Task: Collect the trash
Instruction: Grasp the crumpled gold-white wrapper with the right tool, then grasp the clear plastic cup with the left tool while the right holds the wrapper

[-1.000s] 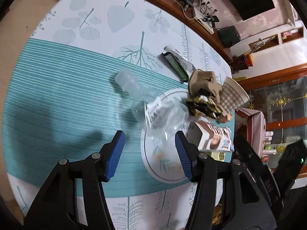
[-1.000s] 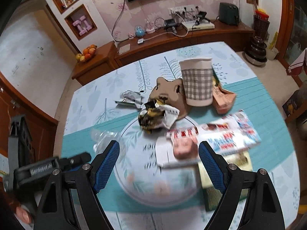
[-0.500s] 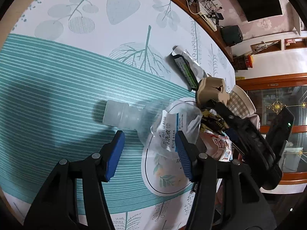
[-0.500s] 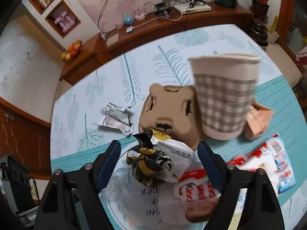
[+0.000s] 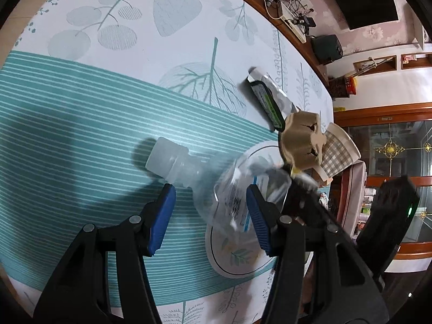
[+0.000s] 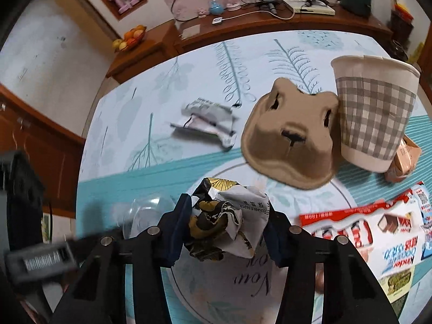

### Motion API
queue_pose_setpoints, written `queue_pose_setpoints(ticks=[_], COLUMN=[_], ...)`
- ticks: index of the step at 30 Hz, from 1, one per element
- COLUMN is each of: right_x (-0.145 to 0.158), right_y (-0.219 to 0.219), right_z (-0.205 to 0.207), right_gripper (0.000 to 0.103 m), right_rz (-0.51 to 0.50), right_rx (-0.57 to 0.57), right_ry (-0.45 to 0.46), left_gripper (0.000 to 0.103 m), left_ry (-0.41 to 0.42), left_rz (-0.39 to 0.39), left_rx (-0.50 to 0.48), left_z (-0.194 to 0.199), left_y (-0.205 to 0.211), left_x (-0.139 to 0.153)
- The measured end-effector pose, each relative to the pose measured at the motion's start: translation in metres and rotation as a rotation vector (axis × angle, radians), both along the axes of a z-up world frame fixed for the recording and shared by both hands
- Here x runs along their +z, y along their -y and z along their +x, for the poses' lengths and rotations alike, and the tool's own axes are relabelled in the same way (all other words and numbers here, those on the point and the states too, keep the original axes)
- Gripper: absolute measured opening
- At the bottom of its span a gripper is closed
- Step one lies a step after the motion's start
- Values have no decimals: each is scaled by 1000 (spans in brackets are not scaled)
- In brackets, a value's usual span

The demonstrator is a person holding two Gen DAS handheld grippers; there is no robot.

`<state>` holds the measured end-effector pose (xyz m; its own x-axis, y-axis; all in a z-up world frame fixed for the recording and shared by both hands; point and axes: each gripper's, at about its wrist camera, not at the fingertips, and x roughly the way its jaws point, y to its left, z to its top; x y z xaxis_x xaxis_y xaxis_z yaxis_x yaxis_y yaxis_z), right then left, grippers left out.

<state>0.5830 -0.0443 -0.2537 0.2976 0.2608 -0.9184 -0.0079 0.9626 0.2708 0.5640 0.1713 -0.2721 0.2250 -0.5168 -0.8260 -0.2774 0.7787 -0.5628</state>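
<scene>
**Right tongs closing on a crumpled wrapper, left tongs straddling a clear bottle**

The right tongs (image 6: 225, 222) point steeply down over a round white plate with a thin dark ring and cursive lettering (image 6: 243, 291). A crumpled black, gold and white foil wrapper (image 6: 226, 224) sits between the blue pads; the jaws are closing, and both pads look to be against the wrapper's sides.

The left tongs (image 5: 210, 218) stand half parted above a clear, crushed plastic bottle with a frosted white cap (image 5: 216, 189). The bottle lies on its side, neck out over the teal striped band of the cloth-covered bench (image 5: 81, 121), body over the plate's edge. Whether either blue pad touches the bottle I cannot tell, since its body is blurred; the left pad appears clear of the neck.

Beyond the wrapper lies an upturned brown moulded-pulp cup holder (image 6: 289, 140), touching an upright grey-and-white checked paper cup (image 6: 374, 113). A crumpled pink carton (image 6: 406, 159) rests just behind the cup. A flattened red and white chocolate box (image 6: 378, 229) lies to the right of the plate, and a torn silver and green foil sachet (image 6: 208, 121) sits apart on the white leaf-printed cloth.
</scene>
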Motion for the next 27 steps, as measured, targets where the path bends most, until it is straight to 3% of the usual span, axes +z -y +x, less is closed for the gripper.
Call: queue_pose_setpoints(ticks=[10, 27], right_x=[6, 13], right_y=[-29, -8], right_z=[-52, -83], right_gripper=[49, 49], right_rz=[-52, 0], right_rx=[152, 87], right_ry=[29, 34], left_gripper=[51, 51], left_ry=[11, -47], left_rz=[49, 31], left_rx=[-27, -64], left_z=[-6, -34], left_y=[-6, -4], left_x=[7, -4])
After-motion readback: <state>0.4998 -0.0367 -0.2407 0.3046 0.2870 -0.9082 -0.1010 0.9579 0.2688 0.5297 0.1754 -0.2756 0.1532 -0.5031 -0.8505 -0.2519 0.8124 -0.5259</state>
